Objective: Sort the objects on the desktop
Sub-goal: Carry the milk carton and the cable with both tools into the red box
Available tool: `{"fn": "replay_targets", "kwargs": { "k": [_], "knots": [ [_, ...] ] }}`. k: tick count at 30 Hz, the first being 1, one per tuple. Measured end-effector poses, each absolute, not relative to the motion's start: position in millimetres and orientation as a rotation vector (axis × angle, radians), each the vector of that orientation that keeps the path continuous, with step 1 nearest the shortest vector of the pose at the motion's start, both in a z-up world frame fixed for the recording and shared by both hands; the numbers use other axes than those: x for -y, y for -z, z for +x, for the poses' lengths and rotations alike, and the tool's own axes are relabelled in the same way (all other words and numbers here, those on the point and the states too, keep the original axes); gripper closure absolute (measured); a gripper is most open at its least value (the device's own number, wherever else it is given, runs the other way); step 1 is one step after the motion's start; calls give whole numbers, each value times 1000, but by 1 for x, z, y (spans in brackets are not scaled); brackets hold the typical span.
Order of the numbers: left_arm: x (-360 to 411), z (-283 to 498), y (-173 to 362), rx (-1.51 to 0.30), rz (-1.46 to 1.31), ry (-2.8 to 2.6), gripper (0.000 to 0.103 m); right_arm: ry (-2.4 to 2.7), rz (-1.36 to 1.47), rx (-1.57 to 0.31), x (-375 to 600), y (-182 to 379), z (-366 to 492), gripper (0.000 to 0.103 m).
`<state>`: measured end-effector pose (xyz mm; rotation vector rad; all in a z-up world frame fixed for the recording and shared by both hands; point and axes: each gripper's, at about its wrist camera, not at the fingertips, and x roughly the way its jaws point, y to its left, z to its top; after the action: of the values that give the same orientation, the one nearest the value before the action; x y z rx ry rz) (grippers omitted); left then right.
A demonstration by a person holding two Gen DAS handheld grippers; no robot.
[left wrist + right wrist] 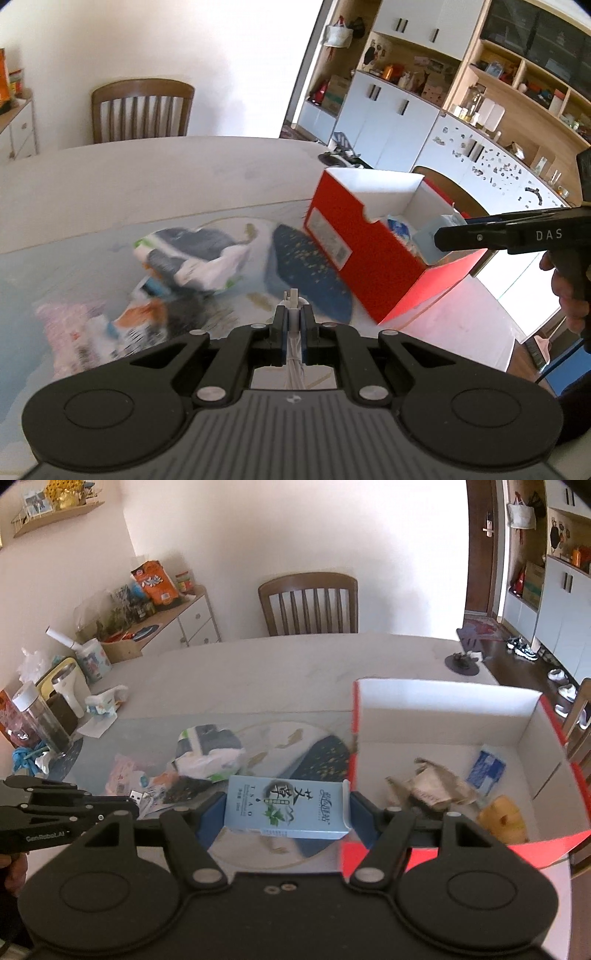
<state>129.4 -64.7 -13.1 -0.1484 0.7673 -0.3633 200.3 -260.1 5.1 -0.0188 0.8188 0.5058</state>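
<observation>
The right gripper (287, 812) clamps the blue carton (287, 809) crosswise, just left of the red box (461, 746); the left gripper (293, 317) pinches a white cable (293, 314)

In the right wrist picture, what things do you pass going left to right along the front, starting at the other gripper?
left gripper → white cable → light blue box → red box

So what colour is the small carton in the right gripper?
Pale blue carton with dark printed characters, clearest in the right wrist view.
</observation>
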Motion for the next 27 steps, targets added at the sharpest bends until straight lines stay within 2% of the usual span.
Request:
{"fn": "replay_targets", "kwargs": {
  "k": [27],
  "knots": [
    [203, 211, -7, -755, -8, 515, 98, -416, -54, -897, 376, 8, 254, 34]
  ]
}}
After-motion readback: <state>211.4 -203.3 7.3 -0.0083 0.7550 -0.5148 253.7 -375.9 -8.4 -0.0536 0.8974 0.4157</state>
